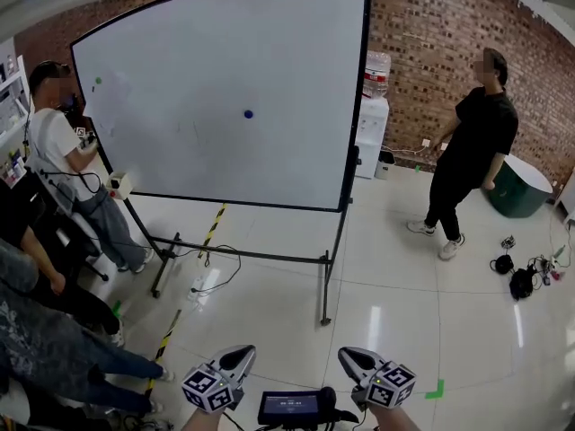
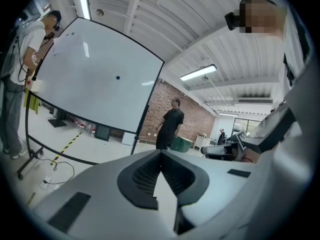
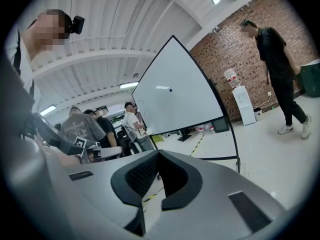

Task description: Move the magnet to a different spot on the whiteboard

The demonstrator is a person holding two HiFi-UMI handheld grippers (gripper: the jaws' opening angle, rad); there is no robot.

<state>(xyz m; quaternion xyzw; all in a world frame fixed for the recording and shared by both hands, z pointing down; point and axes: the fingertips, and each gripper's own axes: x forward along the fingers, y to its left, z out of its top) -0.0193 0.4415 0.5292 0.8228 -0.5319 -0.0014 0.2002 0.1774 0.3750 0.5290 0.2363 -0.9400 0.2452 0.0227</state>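
Clinging to the whiteboard (image 1: 198, 52), one magnet (image 1: 248, 113) (blue, untouched)

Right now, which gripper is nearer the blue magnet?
Left, narrowly. The left gripper is far back, almost in line with the magnet; the right gripper is equally far back, off to the right.

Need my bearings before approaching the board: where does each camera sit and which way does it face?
Head view: on the person's head, facing forward and down at the whiteboard and its blue magnet; left gripper and right gripper show at the bottom.
Left gripper view: on the left gripper, along its shut jaws toward the whiteboard; wearer's torso at right.
Right gripper view: on the right gripper, along its shut jaws toward the whiteboard; wearer's torso at left.
Shared: all show whiteboard, magnet and a bystander in black.
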